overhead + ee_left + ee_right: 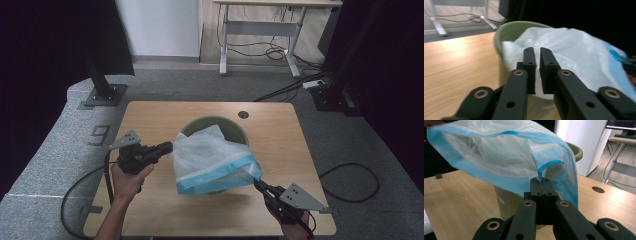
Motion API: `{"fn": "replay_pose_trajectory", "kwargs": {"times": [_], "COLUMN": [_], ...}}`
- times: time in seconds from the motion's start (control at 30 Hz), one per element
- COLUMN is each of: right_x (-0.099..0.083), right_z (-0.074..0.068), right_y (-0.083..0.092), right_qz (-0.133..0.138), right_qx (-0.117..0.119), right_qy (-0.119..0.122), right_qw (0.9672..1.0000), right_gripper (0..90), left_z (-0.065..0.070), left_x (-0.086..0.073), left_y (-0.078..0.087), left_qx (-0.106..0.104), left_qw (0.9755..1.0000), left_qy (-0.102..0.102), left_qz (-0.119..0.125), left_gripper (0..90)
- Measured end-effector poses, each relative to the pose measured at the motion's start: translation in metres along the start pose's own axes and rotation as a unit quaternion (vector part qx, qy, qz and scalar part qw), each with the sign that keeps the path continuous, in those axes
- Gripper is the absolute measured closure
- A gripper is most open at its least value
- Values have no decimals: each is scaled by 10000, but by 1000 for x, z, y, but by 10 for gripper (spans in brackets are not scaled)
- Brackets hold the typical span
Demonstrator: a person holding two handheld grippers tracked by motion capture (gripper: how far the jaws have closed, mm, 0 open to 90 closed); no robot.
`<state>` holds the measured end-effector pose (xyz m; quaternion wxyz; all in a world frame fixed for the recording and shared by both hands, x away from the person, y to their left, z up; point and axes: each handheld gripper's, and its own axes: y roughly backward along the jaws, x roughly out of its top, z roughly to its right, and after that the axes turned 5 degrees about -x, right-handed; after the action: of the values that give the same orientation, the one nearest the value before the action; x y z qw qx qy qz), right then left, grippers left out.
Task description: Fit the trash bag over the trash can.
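A pale green bin (239, 126) stands in the middle of the wooden table (165, 210). A thin white bag with a blue rim (210, 157) lies over its mouth and hangs down the near side. My right gripper (257, 184) is shut on the blue rim at the bag's near right corner and holds it stretched; in the right gripper view the jaws (542, 179) pinch that rim, with the bag (499, 152) spread before the bin (577, 152). My left gripper (169, 146) is at the bag's left edge. Its jaws (537, 50) stand a narrow gap apart, with no film seen between them, in front of the bag (574, 47) and bin (509, 30).
A round cable hole (243, 114) sits in the table behind the bin. Bare tabletop lies to the left and right of the bin. A black stand base (105, 95) is on the floor at the far left, and a desk frame (260, 30) with loose cables is farther back.
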<state>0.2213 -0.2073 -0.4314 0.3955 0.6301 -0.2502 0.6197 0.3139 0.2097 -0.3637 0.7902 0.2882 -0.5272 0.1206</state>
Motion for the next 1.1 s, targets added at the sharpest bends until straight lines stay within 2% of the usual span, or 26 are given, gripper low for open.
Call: {"fn": "replay_pose_trajectory", "kwargs": {"times": [0.17,0.3,0.43,0.6,0.7,0.87,0.93,1.0,1.03,1.1], "right_x": [1,1,1,0,0,1,1,1,1,1], "right_z": [-1,0,2,5,5,8,8,8,9,9], "right_y": [-1,-1,-1,0,0,-1,-2,-2,-2,-2], "right_qz": [2,-12,-14,15,13,25,40,40,36,32], "right_qx": [-1,5,-1,7,-1,3,-2,-9,-15,-28], "right_qy": [26,-4,-27,-114,-125,-203,-221,-230,-237,-254], "right_qw": [10000,10000,10000,9999,9999,9998,9997,9997,9997,9997], "right_gripper": [888,888,888,888,889,889,889,889,889,889], "left_z": [13,21,26,24,25,28,30,31,31,28], "left_x": [13,24,31,39,40,39,37,35,35,35], "left_y": [-7,-18,-26,-35,-40,-53,-56,-60,-61,-64], "left_qx": [64,2,-12,-256,-379,-380,-338,-256,-286,-536], "left_qw": [9997,9989,9986,9989,9983,9967,9963,9960,9958,9948], "left_qy": [-215,-416,-477,-311,-325,-387,-432,-437,-386,-272], "left_qz": [-27,-194,-240,-221,-304,-605,-669,-738,-781,-819], "left_gripper": [619,463,409,369,339,336,385,478,543,685]}}
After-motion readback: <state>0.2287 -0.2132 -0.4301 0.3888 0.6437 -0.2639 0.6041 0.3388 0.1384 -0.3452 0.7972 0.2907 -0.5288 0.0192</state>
